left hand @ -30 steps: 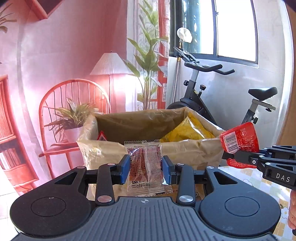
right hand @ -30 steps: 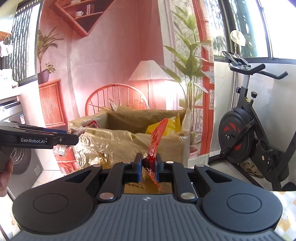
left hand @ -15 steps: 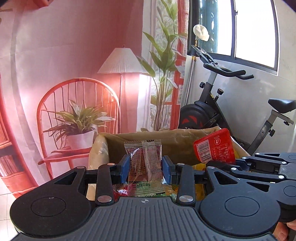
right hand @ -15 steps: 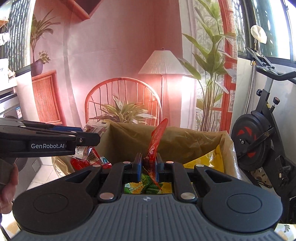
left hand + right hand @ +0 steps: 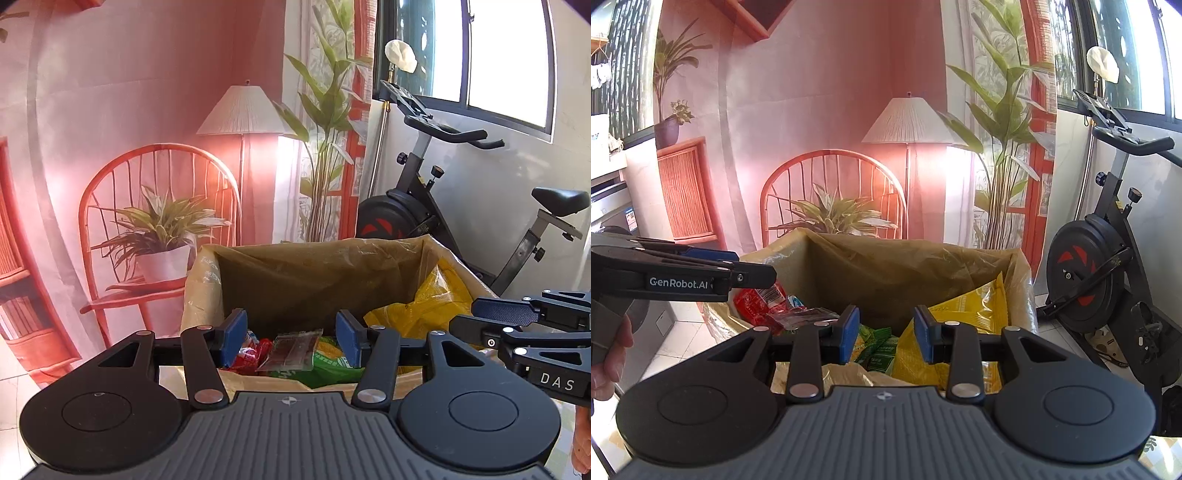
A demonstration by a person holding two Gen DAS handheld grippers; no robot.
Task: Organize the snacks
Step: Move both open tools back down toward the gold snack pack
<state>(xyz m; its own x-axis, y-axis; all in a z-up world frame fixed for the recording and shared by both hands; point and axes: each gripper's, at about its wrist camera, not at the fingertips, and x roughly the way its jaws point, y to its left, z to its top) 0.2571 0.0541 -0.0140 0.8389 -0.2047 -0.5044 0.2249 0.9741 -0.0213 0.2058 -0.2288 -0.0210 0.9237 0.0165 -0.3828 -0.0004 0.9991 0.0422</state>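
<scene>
1. The left gripper (image 5: pixel 291 340) has its jaws spread wide with nothing between the blue pads (image 5: pixel 232 336). It hangs over the near edge of a bag-lined box (image 5: pixel 314 269).
2. Just ahead of and below the left gripper's fingers, a clear packet with a dark reddish filling (image 5: pixel 291 349) lies loose on the pile, touching neither pad.
3. Beside that packet, toward the left finger, sits one red packet (image 5: pixel 255 350); under and right of it lies one green packet (image 5: pixel 325 365).
4. Beyond the right finger of the left gripper, one large yellow bag (image 5: pixel 424 306) leans against the box's right wall.
5. The right gripper (image 5: pixel 885 333) is also parted, about half as wide as the left, and grips nothing. It hovers above the same box (image 5: pixel 894 266).
6. Straight ahead between its pads (image 5: pixel 849 332) show green packets (image 5: pixel 877 345); how many there are cannot be told. The yellow bag (image 5: pixel 971 306) lies just right of them.
7. Left of the right gripper's left finger are red wrappers (image 5: pixel 757 299) and the clear packet (image 5: pixel 805 315).
8. In the right wrist view, the other tool enters from the left edge over the box's left rim, held by a hand (image 5: pixel 609 354).
9. Counted in all: two grippers, one box, one yellow bag, one clear packet.
10. An exercise bike (image 5: pixel 1100 266) stands well to the right of the box.
</scene>
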